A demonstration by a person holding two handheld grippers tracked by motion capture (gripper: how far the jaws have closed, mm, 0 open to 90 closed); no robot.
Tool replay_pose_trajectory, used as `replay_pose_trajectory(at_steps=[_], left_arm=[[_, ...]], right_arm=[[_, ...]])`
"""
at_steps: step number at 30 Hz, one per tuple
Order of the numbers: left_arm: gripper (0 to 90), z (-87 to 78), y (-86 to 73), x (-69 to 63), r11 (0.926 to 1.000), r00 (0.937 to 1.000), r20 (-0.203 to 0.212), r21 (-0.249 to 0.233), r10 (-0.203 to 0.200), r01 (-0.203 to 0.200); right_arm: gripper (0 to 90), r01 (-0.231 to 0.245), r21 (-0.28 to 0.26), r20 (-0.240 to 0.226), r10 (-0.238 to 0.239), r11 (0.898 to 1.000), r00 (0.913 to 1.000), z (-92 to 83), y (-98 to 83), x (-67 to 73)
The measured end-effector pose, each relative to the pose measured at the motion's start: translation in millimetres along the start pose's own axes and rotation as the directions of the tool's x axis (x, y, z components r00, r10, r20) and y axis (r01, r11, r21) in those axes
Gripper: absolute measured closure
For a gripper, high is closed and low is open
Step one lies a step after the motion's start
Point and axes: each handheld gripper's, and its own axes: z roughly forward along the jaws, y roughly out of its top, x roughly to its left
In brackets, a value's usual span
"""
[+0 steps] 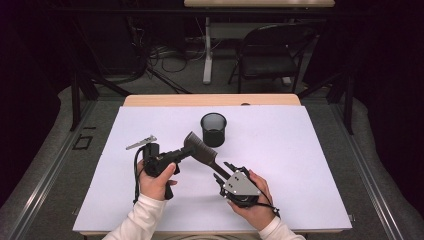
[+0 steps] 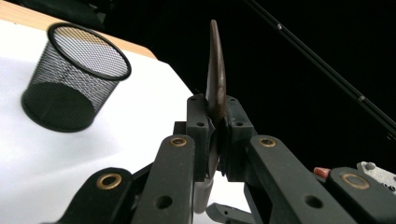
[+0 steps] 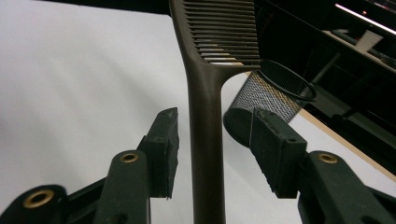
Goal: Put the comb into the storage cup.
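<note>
High view: white table sheet [image 1: 300,165] over a wooden top, black mesh cup [image 1: 213,129] standing upright near the middle. Just in front of the cup, a dark comb [image 1: 200,149] held off the sheet, slanting from upper left down to lower right, teeth end nearest the cup. Left gripper [image 1: 183,151] gripped by the left hand [image 1: 156,181], reaching rightward and clamped on the comb at its toothed end. Right gripper [image 1: 224,172] in the right hand [image 1: 256,200], grey plate on top, pointing up-left at the handle end of the comb. A folding chair [image 1: 267,52] and cables on the floor beyond the table.

Left gripper view: comb [image 2: 215,84] seen edge-on, rising as a thin brown blade from between the two pads, both pressed flat against it. Mesh cup [image 2: 74,77] at upper left on the white sheet, well apart from the jaws.

Right gripper view: comb handle [image 3: 205,140] running straight up the middle, teeth fanning right at the top. Jaws spread, a clear gap on each side of the handle, neither pad touching it. Mesh cup [image 3: 268,95] behind, just right of the handle, partly hidden by the right jaw.
</note>
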Motion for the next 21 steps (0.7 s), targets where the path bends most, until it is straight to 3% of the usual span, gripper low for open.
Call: replay_pose_trajectory(at_steps=[6, 21], left_arm=[[84.3, -2.4, 2.3, 2.7, 0.9999, 0.9999, -0.01, -0.011, 0.007, -0.007], [84.3, -7.3, 5.5, 5.6, 0.9992, 0.9995, -0.029, -0.037, 0.012, -0.013]], right_arm=[[49.8, 0.005, -0.014, -0.029, -0.006, 1.0, 0.9996, 1.3, 0.4, -1.7], [42.9, 0.026, -0.055, -0.015, -0.027, 0.998, 0.9995, -0.3, 2.2, -5.6]])
